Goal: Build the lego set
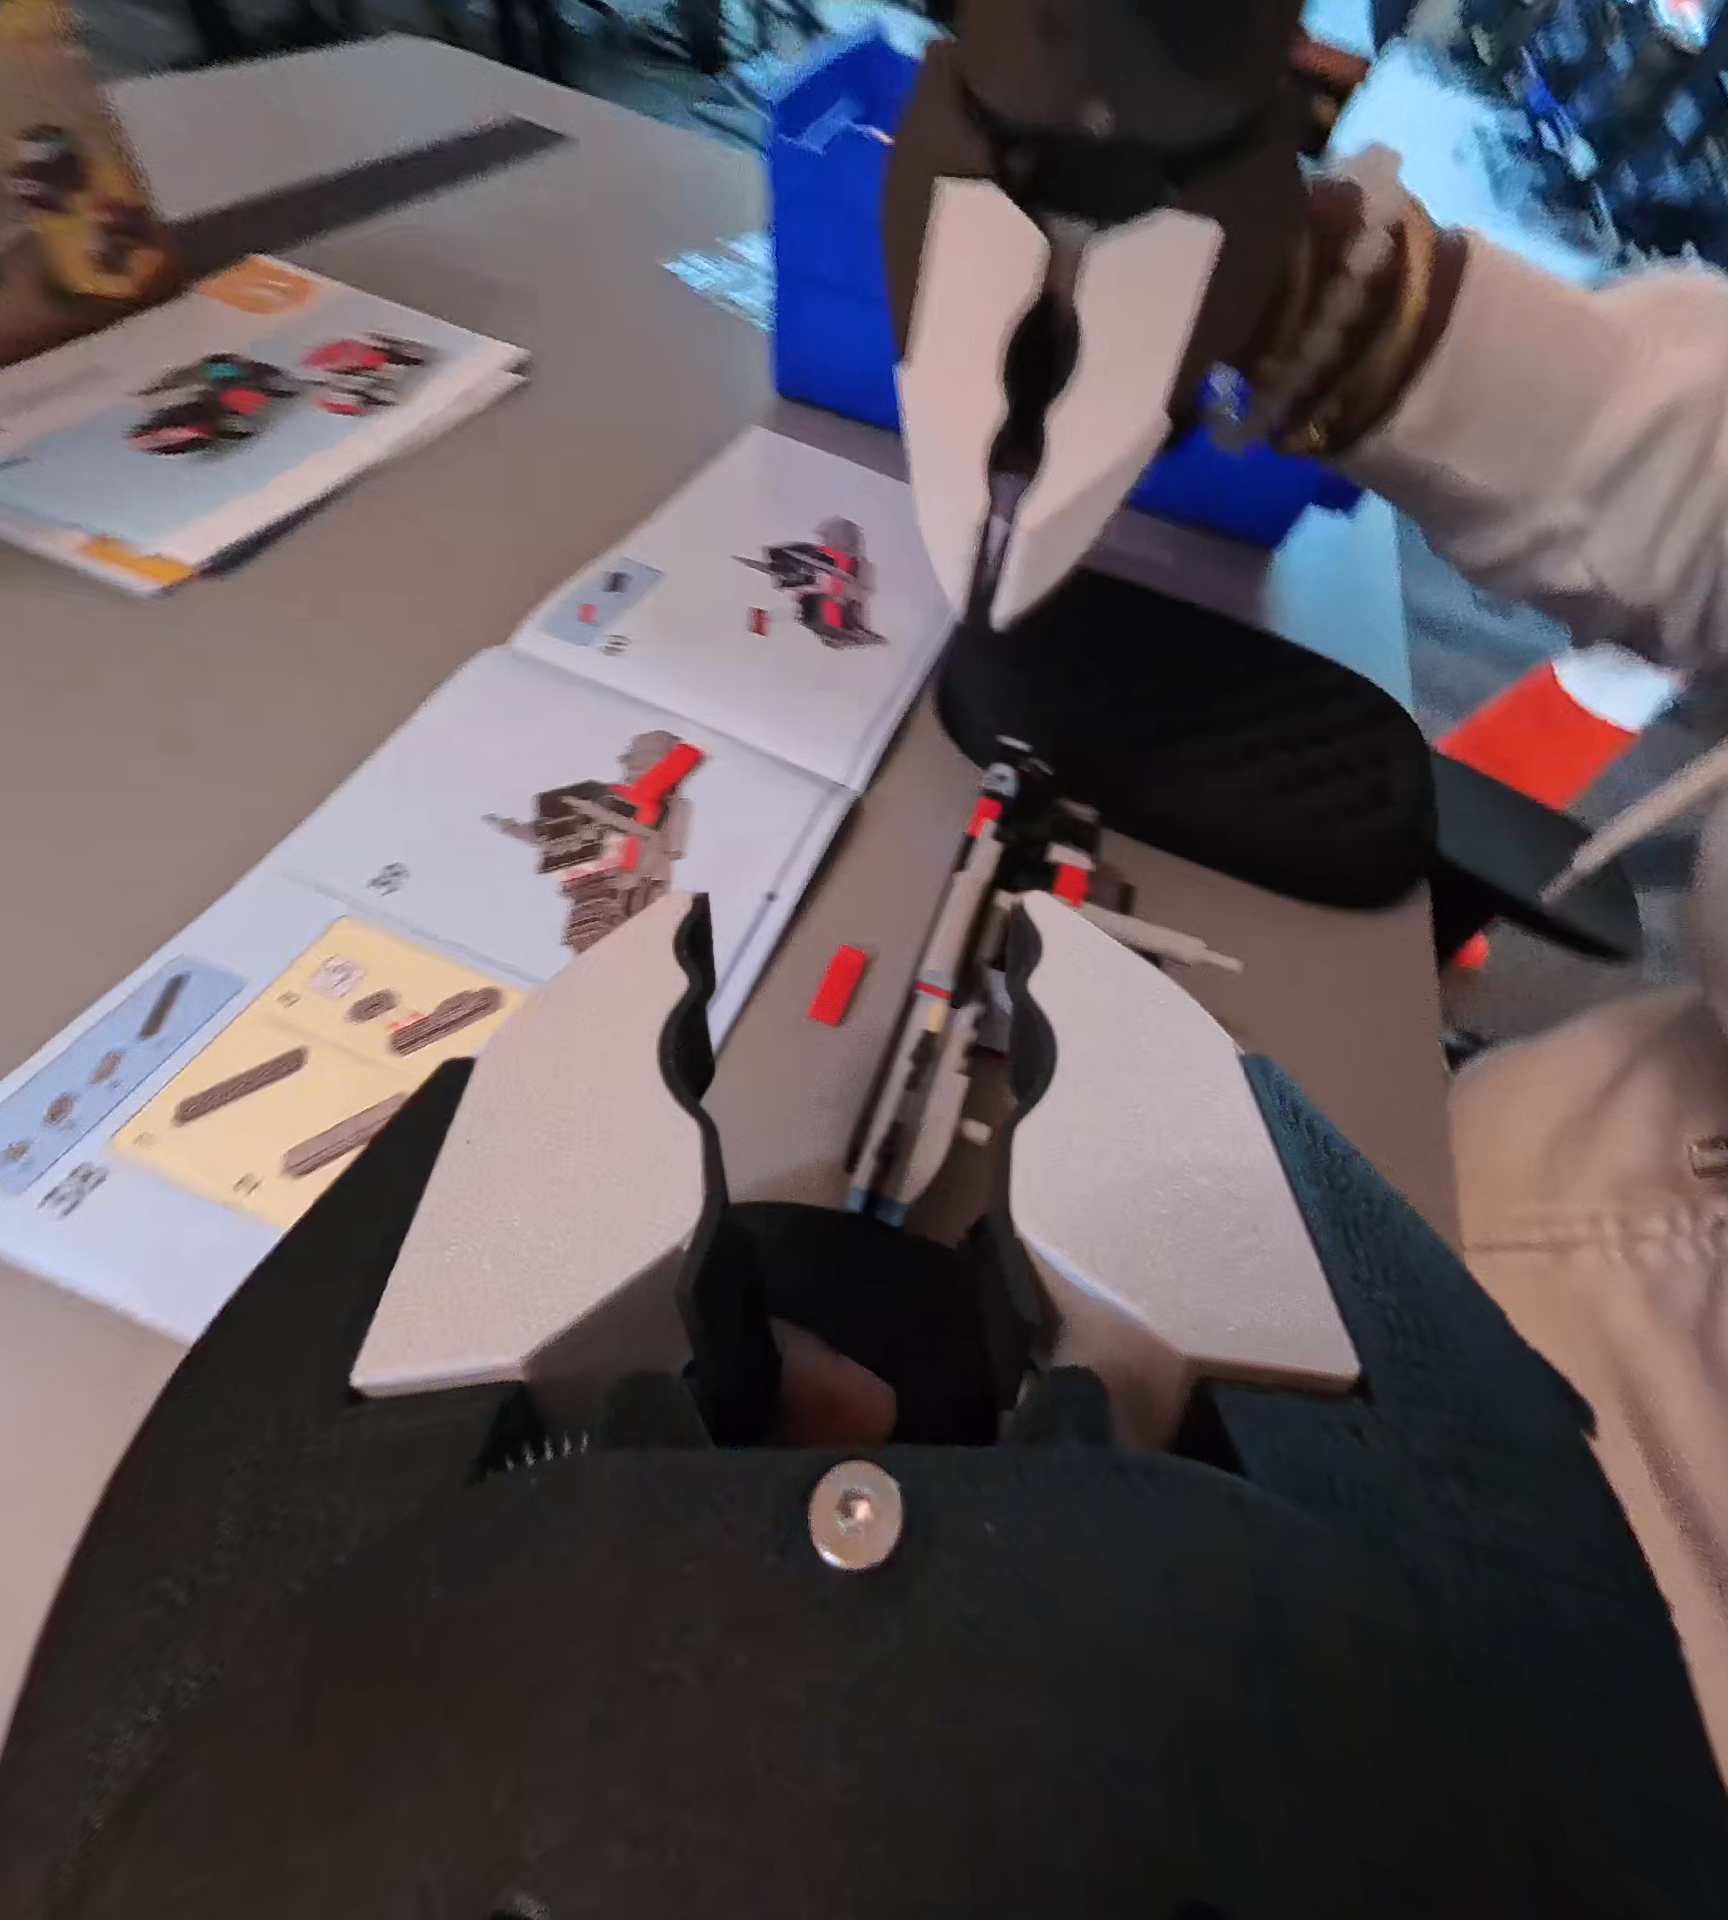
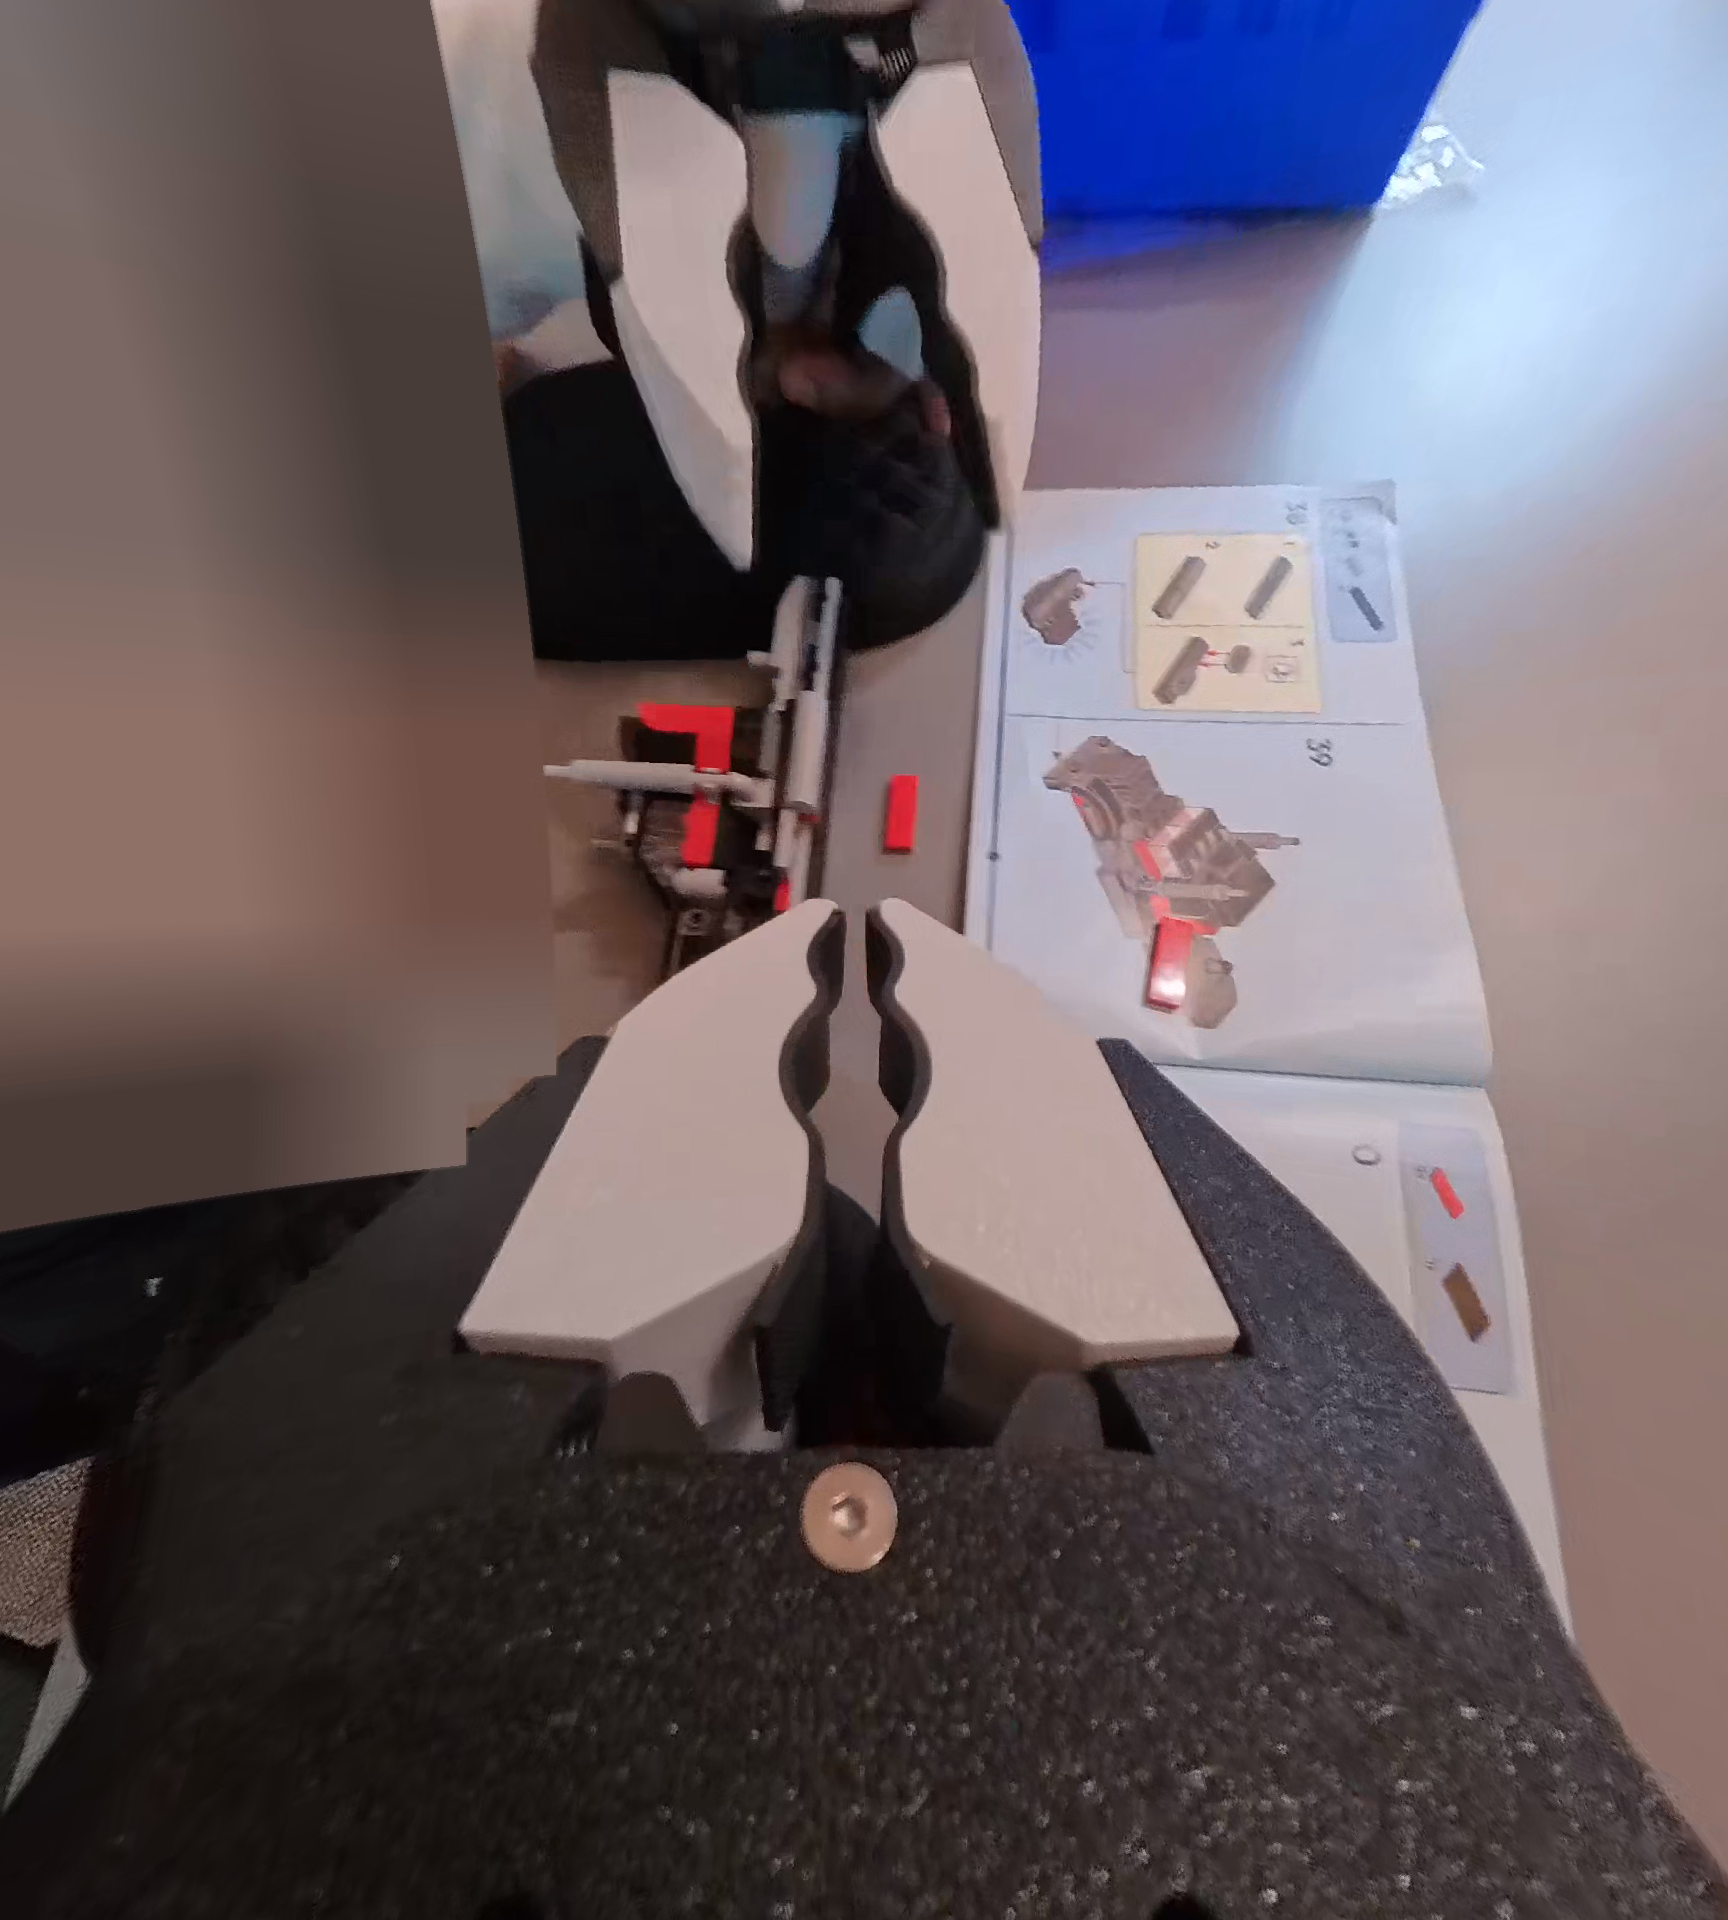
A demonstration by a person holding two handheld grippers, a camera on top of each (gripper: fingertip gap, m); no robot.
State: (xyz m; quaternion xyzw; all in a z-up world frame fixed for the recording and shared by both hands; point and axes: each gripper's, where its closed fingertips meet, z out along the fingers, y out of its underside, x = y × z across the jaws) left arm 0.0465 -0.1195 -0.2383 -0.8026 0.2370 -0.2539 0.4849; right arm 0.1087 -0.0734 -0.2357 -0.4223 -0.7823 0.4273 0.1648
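A partly built lego model (image 1: 974, 862), grey, black and red, lies on the grey table near its edge; it also shows in the right wrist view (image 2: 725, 790). A loose red tile (image 1: 839, 982) lies just left of it on the table (image 2: 899, 816). My left gripper (image 1: 860, 904) is open and empty, with the model's near end showing between its fingers; in the right wrist view (image 2: 860, 530) it hangs over the far end of the model. My right gripper (image 2: 855, 914) has its fingers nearly together with nothing visible between them, just short of the model, opposite the left one (image 1: 985, 613).
An open instruction booklet (image 1: 631, 779) lies beside the model (image 2: 1203, 831). A second booklet (image 1: 216, 416) and a box (image 1: 8, 208) lie farther left. A blue bin (image 1: 839, 260) stands at the back. A black chair seat (image 1: 1203, 769) sits past the table edge. A person's sleeve (image 1: 1618, 416) is at right. Tip to tip, the grippers are about 9 cm apart. The loose red tile (image 1: 839, 982) lies around 8 cm away from my left fingertips. It turns up in the right wrist view (image 2: 896, 821) as well.
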